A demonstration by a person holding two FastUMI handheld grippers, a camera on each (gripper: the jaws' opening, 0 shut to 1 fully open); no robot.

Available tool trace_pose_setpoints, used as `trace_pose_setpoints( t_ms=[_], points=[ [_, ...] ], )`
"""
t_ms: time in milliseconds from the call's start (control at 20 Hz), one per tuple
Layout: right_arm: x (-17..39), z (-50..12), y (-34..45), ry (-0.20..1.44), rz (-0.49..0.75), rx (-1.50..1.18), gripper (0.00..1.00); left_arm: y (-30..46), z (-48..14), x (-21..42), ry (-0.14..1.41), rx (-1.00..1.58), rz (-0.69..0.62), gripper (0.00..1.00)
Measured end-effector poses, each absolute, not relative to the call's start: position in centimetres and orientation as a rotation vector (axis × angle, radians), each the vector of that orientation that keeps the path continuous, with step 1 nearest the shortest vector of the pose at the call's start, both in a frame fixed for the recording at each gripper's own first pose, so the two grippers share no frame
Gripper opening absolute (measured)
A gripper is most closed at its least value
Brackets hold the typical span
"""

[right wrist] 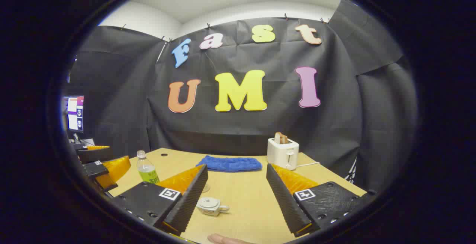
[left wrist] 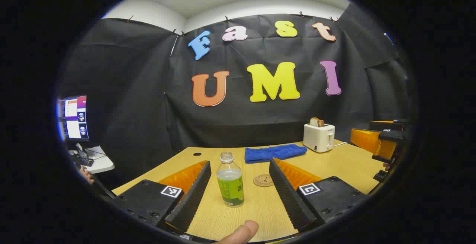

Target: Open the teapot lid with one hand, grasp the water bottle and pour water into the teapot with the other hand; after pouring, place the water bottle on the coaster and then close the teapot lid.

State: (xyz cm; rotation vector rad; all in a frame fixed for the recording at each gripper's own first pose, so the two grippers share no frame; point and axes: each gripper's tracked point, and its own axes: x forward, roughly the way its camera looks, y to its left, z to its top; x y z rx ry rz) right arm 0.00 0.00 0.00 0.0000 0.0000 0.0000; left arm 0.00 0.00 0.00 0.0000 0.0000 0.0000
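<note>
Fingertip of a hand [left wrist: 241, 233] at 6 o'clock in the left gripper view, just beneath the left gripper [left wrist: 238, 195]. Fingers spread wide, touching nothing. Water bottle [left wrist: 230, 180] upright on the wooden table [left wrist: 346, 166] between those fingers, cap off, holding some greenish liquid. Round coaster [left wrist: 263, 180] just beyond at 1 o'clock of the bottle, flat on the table. Blue cloth [left wrist: 275, 152] farther back, white toaster [left wrist: 318, 137] with a slice of bread at 2 o'clock. Monitor [left wrist: 73, 117] at 9 o'clock.

Right gripper [right wrist: 236, 199] likewise spread, gripping nothing. Small white teapot [right wrist: 210, 205] on the table just beside its left finger, lid on. Other gripper at 9 o'clock near the bottle.
</note>
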Motion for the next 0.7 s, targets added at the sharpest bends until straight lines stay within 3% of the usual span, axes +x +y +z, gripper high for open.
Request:
trace_pose_setpoints(
  t_ms=[700],
  points=[
    [1.3, -1.6, 1.2, 0.009, 0.019, -0.041, 0.97, 2.4, -1.3, 1.2, 0.048, -0.019, 0.032, 0.98]
  ],
)
